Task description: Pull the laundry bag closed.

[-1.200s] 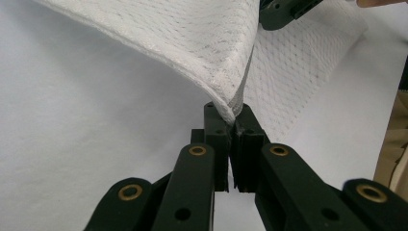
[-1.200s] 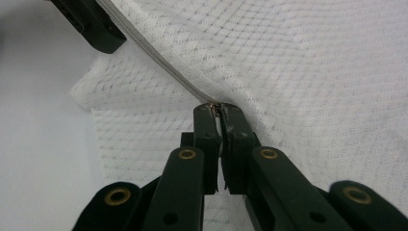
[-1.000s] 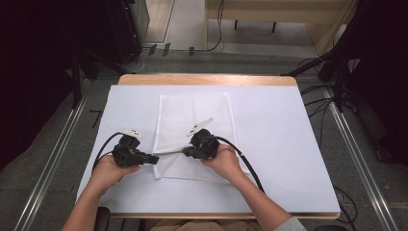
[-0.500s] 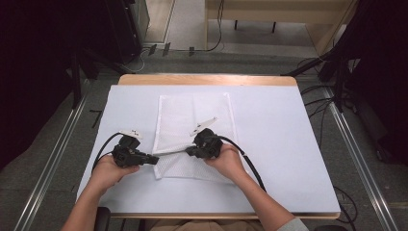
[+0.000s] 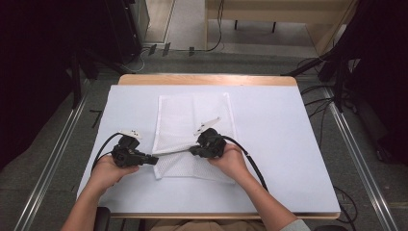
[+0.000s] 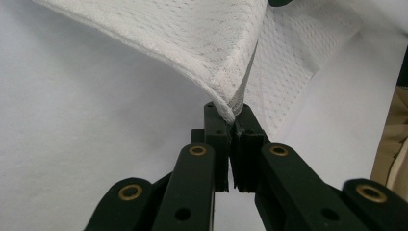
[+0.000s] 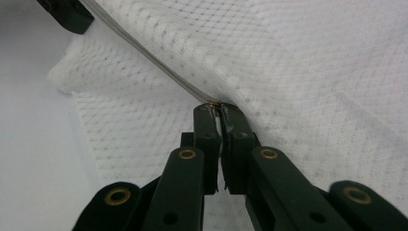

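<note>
A: Where is the mesh bag (image 5: pixel 192 130)?

B: Flat on the white table (image 5: pixel 288 144), about the middle. Its near part is lifted and folded between the two grippers, and the far part lies spread toward the wooden edge.

A: And the left gripper (image 5: pixel 153 160)?

B: Held low at the bag's near left corner. In the left gripper view its jaws are pressed together on the hemmed corner of the bag (image 6: pixel 231 48), right where the zip (image 6: pixel 248 82) ends; the cloth rises off the table from that pinch.

A: The right gripper (image 5: pixel 192 151)?

B: It sits further along the same edge, over the bag. In the right gripper view its jaws are closed on something small and metallic on the zip (image 7: pixel 159 67), probably the slider, though it is too small to be sure. The zip line runs taut from there up to the left gripper (image 7: pixel 67 14), seen at the top left corner.

A: So the edge is stretched?

B: Yes, the zip spans straight between the two pinches.
</note>
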The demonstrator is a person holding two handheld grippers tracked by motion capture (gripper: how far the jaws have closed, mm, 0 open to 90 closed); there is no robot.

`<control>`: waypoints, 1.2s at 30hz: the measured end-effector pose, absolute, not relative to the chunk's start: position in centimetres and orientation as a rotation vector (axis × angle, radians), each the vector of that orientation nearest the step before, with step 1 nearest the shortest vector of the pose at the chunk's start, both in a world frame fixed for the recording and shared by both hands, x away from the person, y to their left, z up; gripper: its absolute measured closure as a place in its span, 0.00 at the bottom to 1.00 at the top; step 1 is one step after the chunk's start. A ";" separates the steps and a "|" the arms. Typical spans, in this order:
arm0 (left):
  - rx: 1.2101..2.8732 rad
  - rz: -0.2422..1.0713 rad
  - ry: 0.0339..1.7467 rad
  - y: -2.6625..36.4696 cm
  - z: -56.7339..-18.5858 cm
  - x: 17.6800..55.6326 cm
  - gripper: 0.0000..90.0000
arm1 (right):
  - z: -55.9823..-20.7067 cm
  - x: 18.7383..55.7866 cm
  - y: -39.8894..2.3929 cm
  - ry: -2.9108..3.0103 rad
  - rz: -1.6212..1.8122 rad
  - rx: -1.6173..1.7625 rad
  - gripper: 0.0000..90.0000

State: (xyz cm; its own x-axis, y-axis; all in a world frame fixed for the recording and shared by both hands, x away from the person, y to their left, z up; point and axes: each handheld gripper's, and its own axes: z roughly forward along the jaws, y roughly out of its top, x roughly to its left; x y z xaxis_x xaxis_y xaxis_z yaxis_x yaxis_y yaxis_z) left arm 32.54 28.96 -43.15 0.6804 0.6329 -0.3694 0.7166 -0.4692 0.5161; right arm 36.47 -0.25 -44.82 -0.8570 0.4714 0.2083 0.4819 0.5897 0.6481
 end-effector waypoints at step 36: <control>2.245 -0.179 1.028 29.1 -43.2 32.5 0.97 | -44.7 36.1 -3.9 -2.812 -1.093 -0.895 0.98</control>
State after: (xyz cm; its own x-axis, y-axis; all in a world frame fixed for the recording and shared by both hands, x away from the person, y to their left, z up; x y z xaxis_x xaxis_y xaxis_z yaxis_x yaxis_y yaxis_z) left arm 32.50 29.11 -43.24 0.6825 0.6283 -0.3733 0.7174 -0.4785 0.5063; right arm 36.09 -3.86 -44.72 -0.8381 0.5104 0.1925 0.5065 0.5969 0.6222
